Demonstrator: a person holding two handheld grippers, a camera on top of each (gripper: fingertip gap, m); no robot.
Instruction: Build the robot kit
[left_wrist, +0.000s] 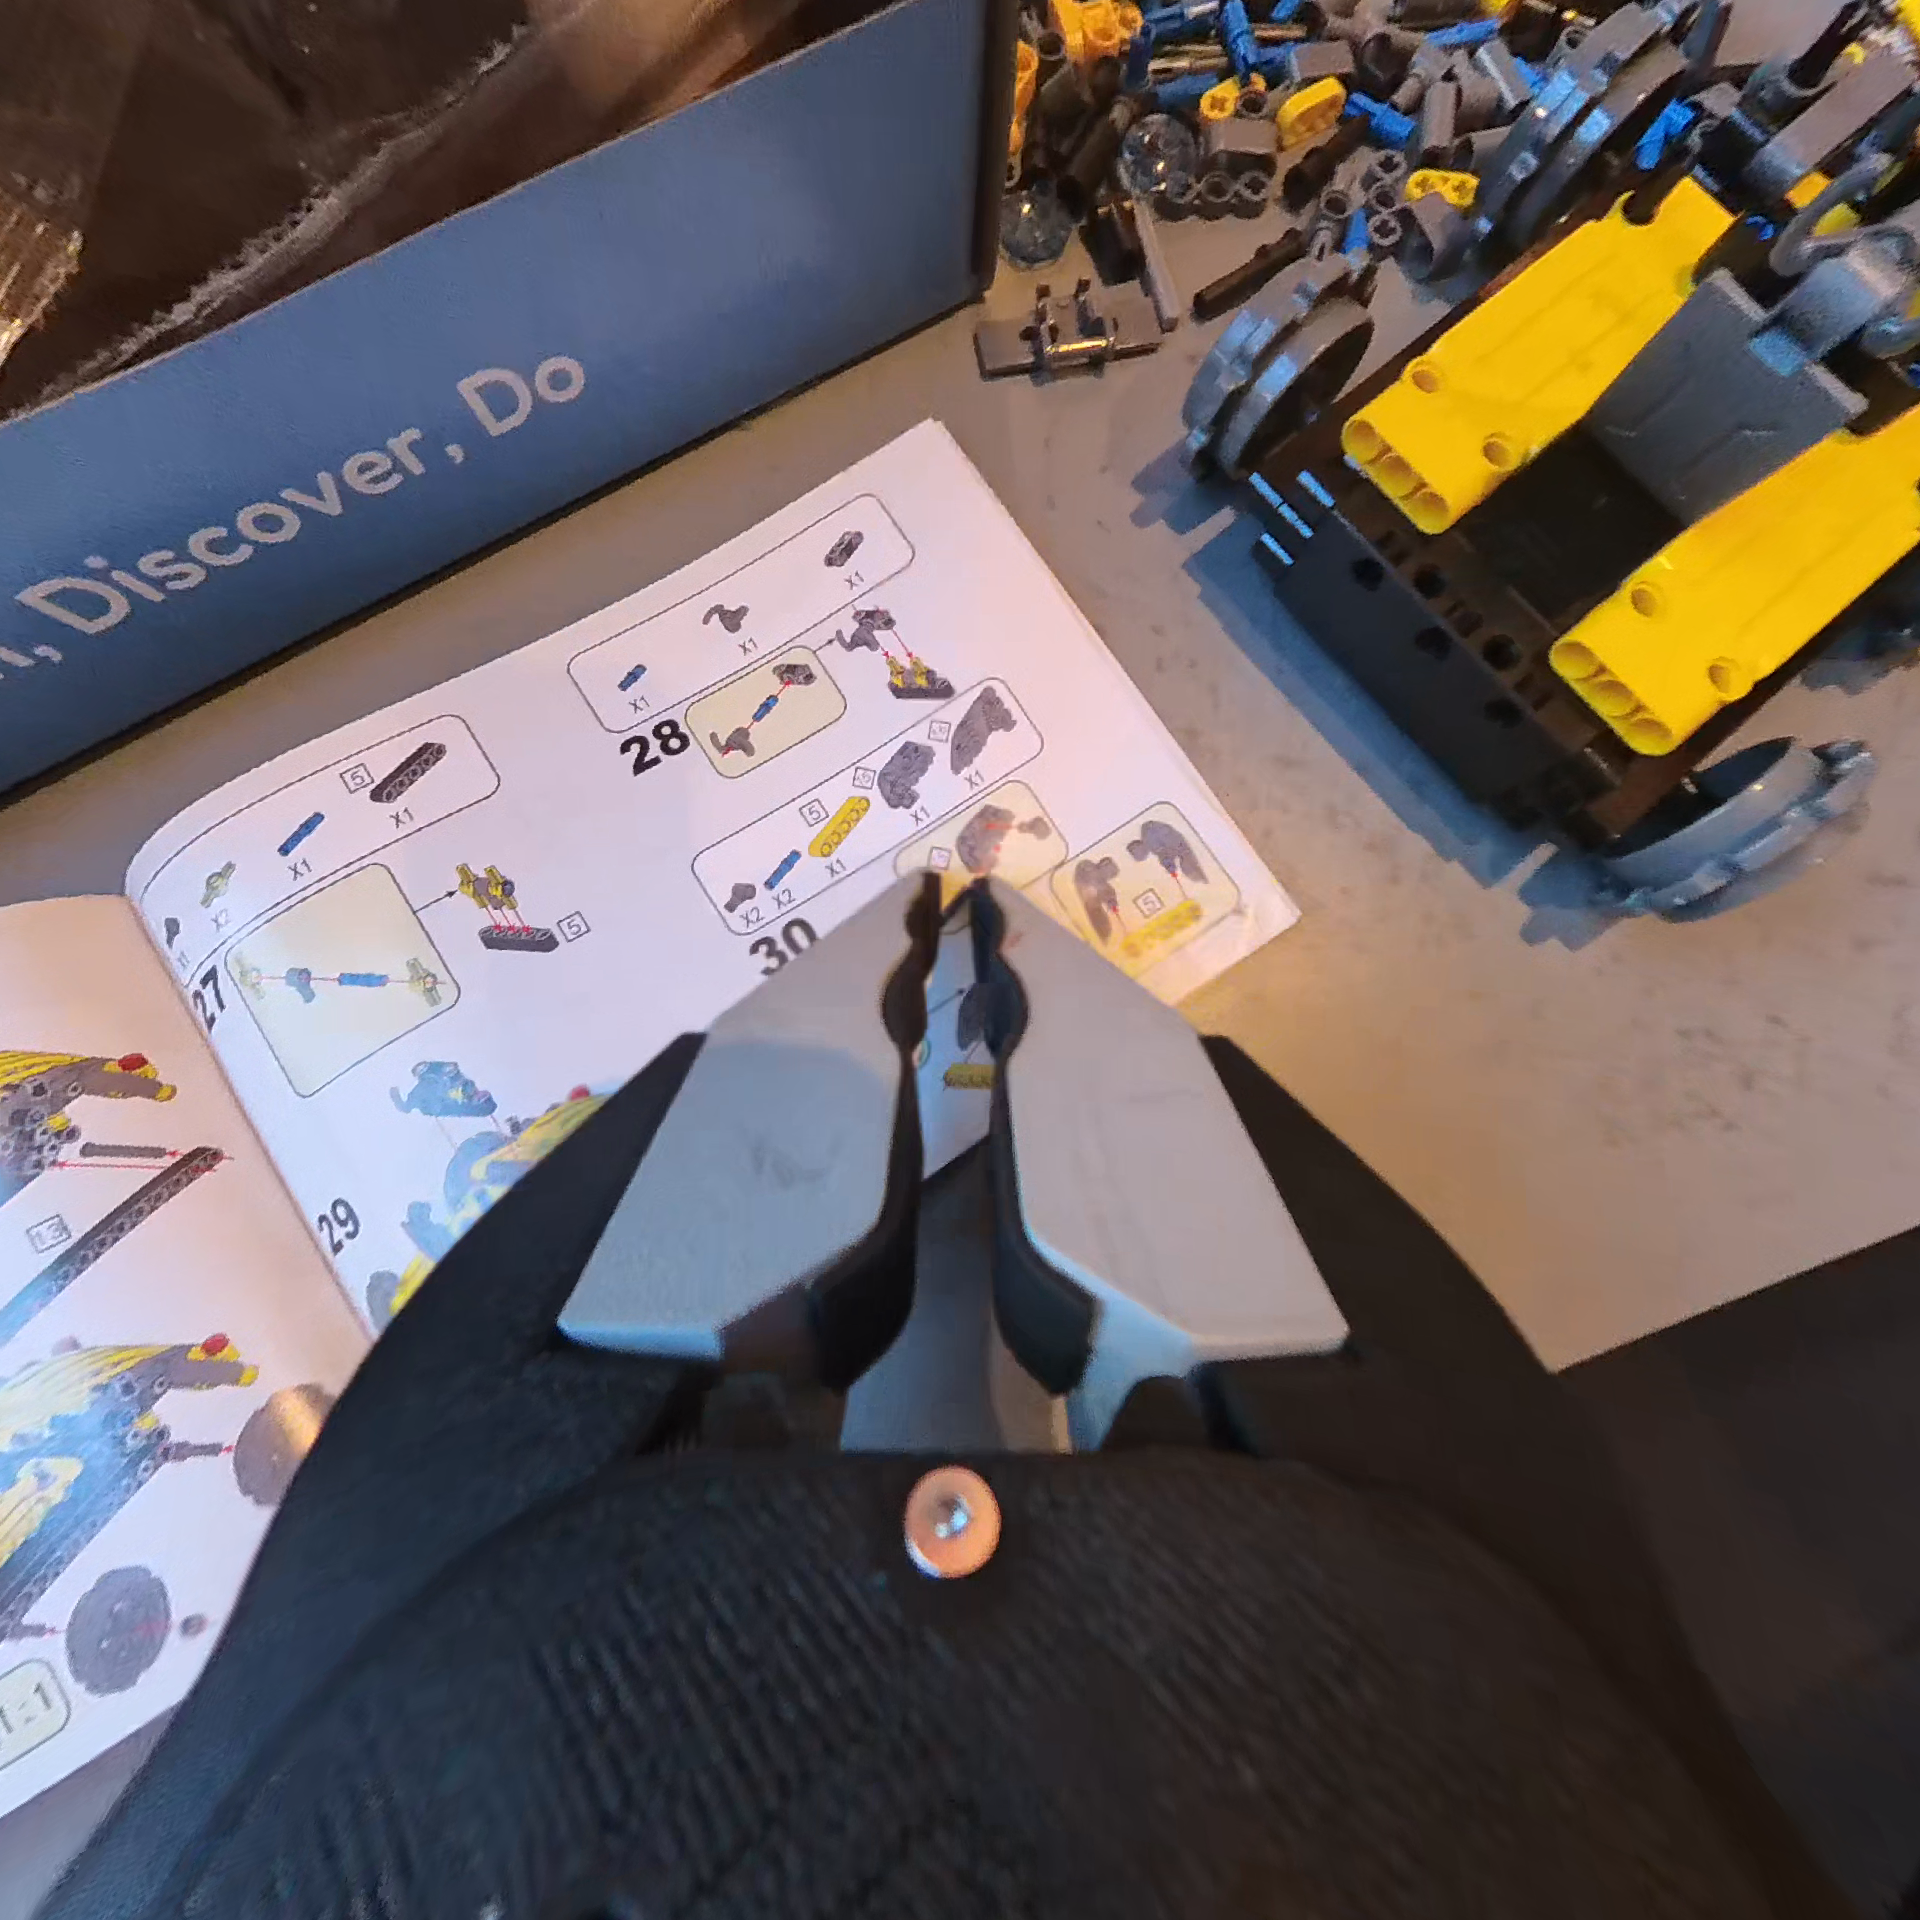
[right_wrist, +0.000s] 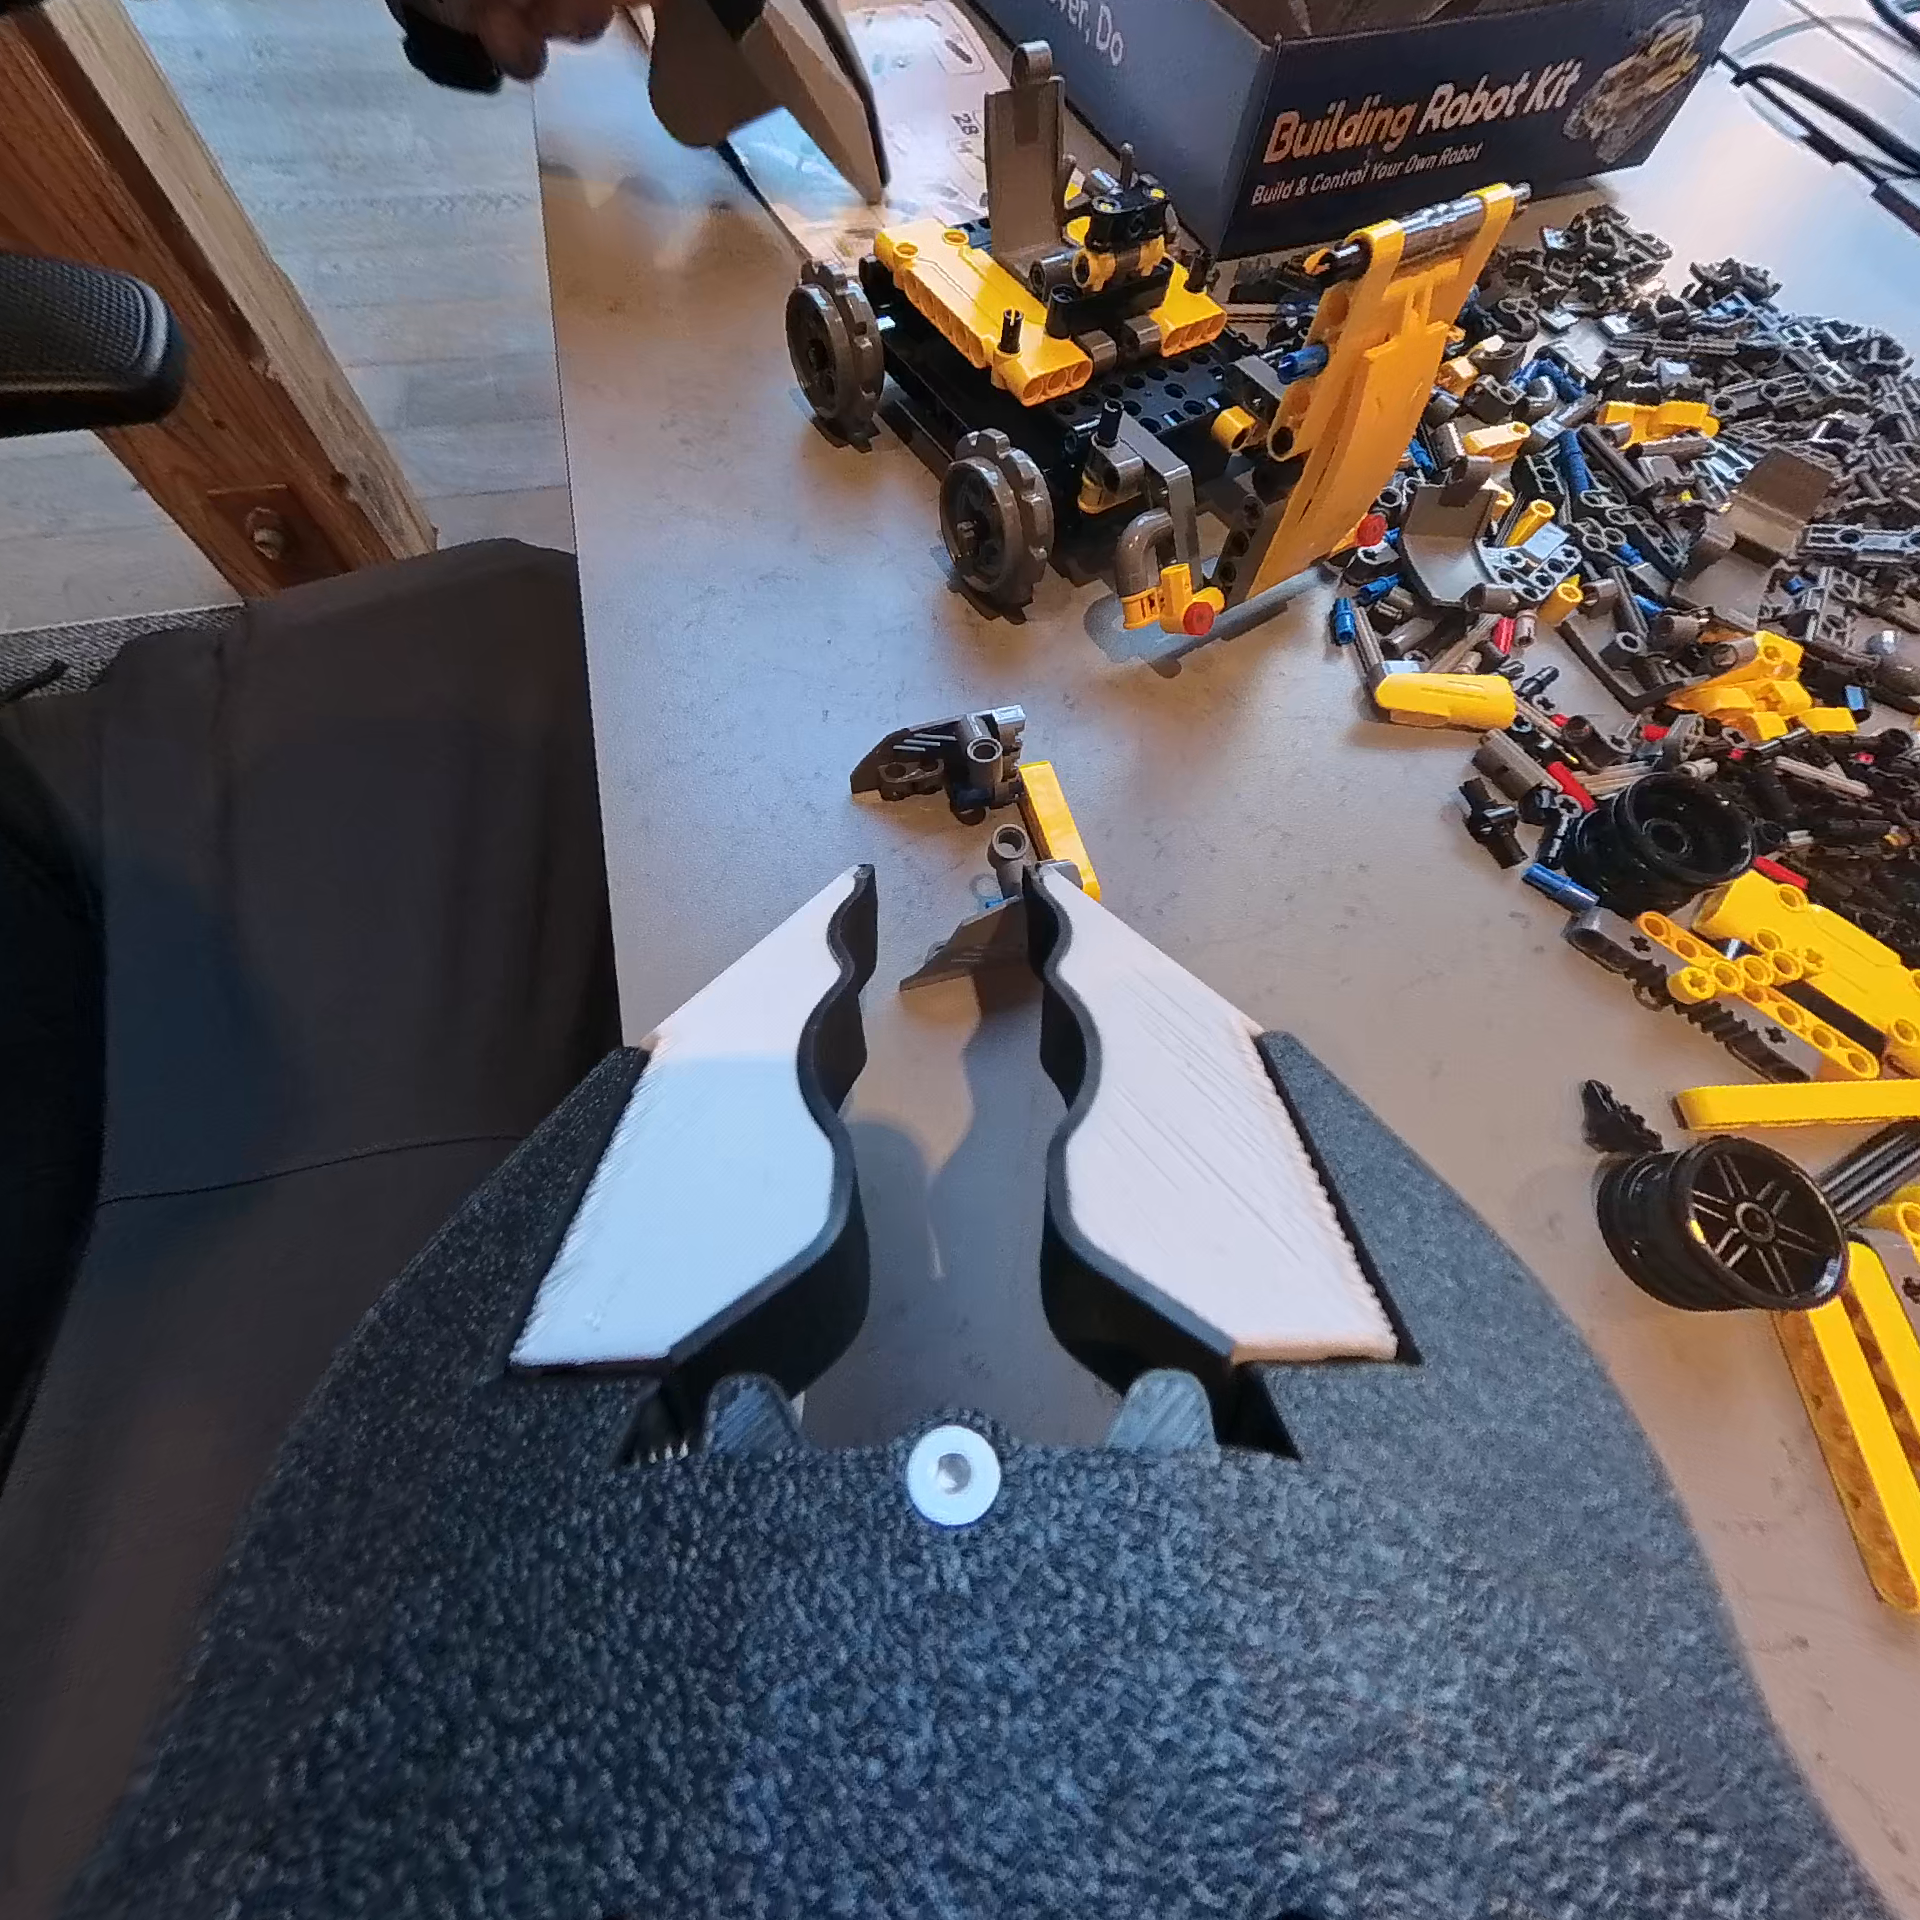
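Note:
My left gripper (left_wrist: 954, 891) is shut and empty, its tips over the lower right part of an open instruction booklet (left_wrist: 582, 831) lying on the grey table (left_wrist: 1455, 1091). It also shows far off in the right wrist view (right_wrist: 873, 187). My right gripper (right_wrist: 948, 878) is open above the table near its left edge. A small grey and yellow sub-assembly (right_wrist: 987, 800) lies just ahead of its tips, and one dark grey piece (right_wrist: 971, 951) sits between the fingers. A half-built yellow and black vehicle (right_wrist: 1091, 395) stands farther ahead; it shows in the left wrist view (left_wrist: 1579, 499) at upper right.
A dark blue kit box (left_wrist: 499, 343) stands behind the booklet and shows in the right wrist view (right_wrist: 1403, 114). A large heap of loose grey, black, blue and yellow parts (right_wrist: 1662, 582) covers the right side. Black wheels (right_wrist: 1725, 1236) lie near yellow beams. A wooden post (right_wrist: 208, 312) stands left. Across from one pair of fingers to the other is roughly 30 cm.

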